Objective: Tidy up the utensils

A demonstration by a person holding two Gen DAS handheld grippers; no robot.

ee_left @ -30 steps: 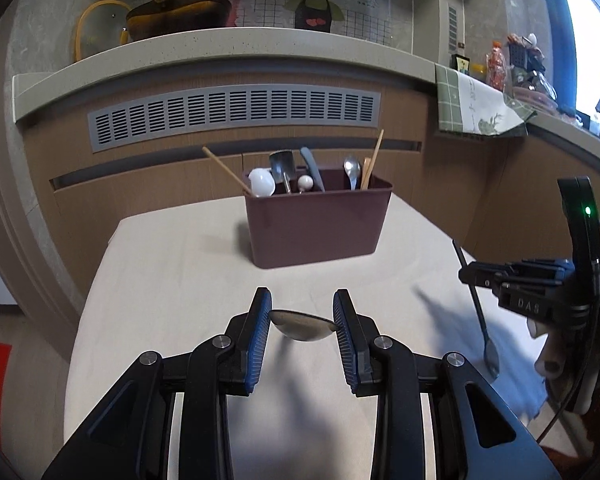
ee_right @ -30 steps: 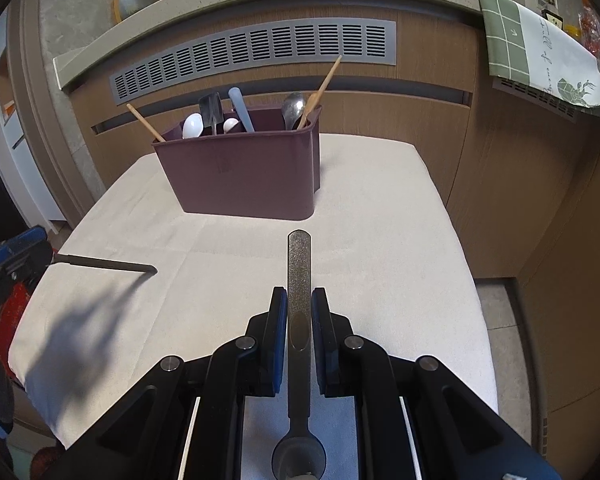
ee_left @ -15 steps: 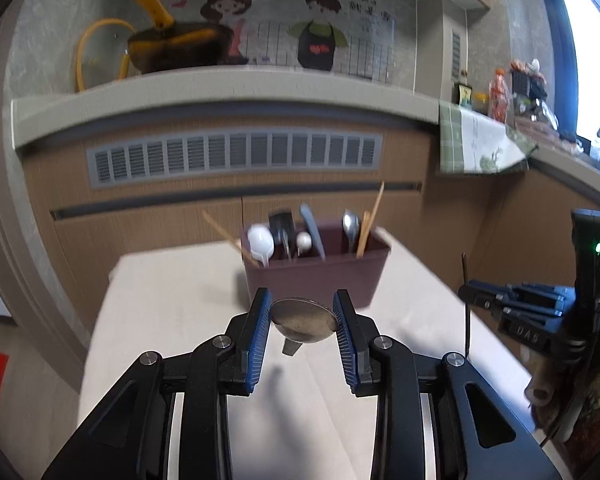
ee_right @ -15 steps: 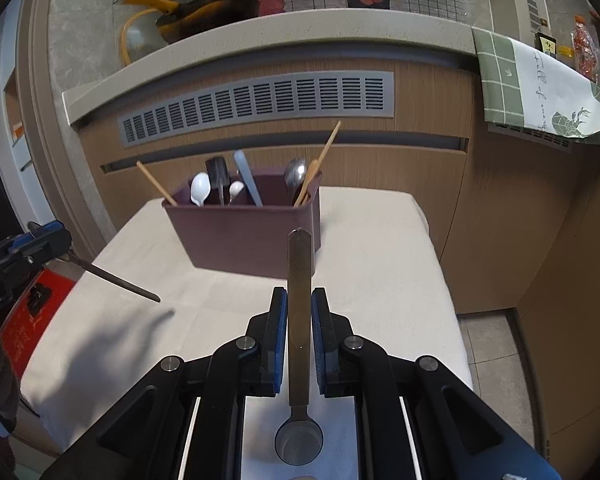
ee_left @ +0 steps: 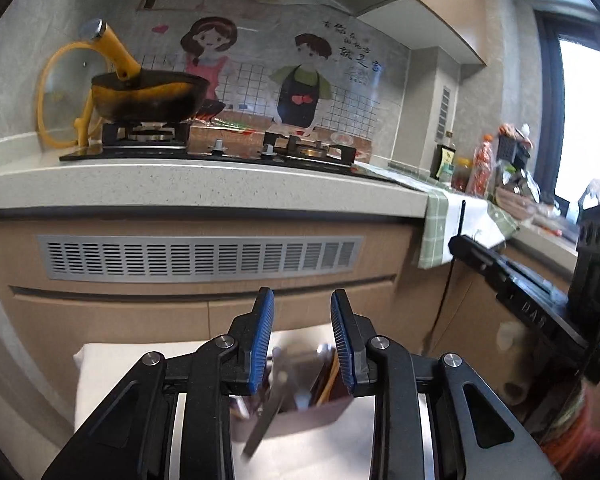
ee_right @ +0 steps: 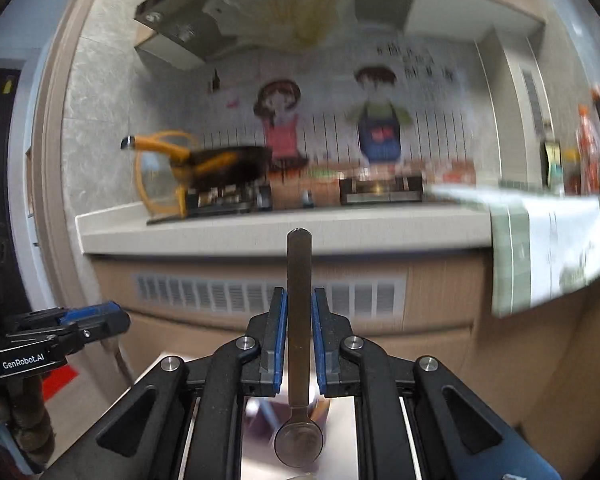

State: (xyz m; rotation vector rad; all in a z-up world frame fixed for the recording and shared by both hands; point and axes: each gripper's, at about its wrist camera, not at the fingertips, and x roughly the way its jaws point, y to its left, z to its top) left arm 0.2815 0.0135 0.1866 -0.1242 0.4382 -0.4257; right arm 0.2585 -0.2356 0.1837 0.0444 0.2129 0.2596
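Observation:
In the left wrist view my left gripper [ee_left: 302, 338] is open, high above the maroon utensil holder [ee_left: 300, 404]. A blurred metal spoon [ee_left: 268, 412] is below the fingers, loose, its handle pointing down over the holder. In the right wrist view my right gripper [ee_right: 299, 336] is shut on a flat steel spoon [ee_right: 299, 300], handle up and bowl [ee_right: 299, 446] down near the camera. The holder shows only faintly behind that bowl. Each gripper shows at the edge of the other's view: the right one [ee_left: 512, 280], the left one [ee_right: 60, 328].
A kitchen counter [ee_left: 204, 184] with a gas hob and a yellow-handled pan [ee_left: 148, 96] runs behind the cloth-covered table [ee_left: 112, 372]. A green checked towel [ee_left: 440, 232] hangs off the counter at right. A vent grille [ee_left: 200, 258] faces the table.
Both grippers have risen and tilted up, so the holder dropped low in view. The spoon held between the left fingers has left them and is falling towards the holder. The right keeps its spoon.

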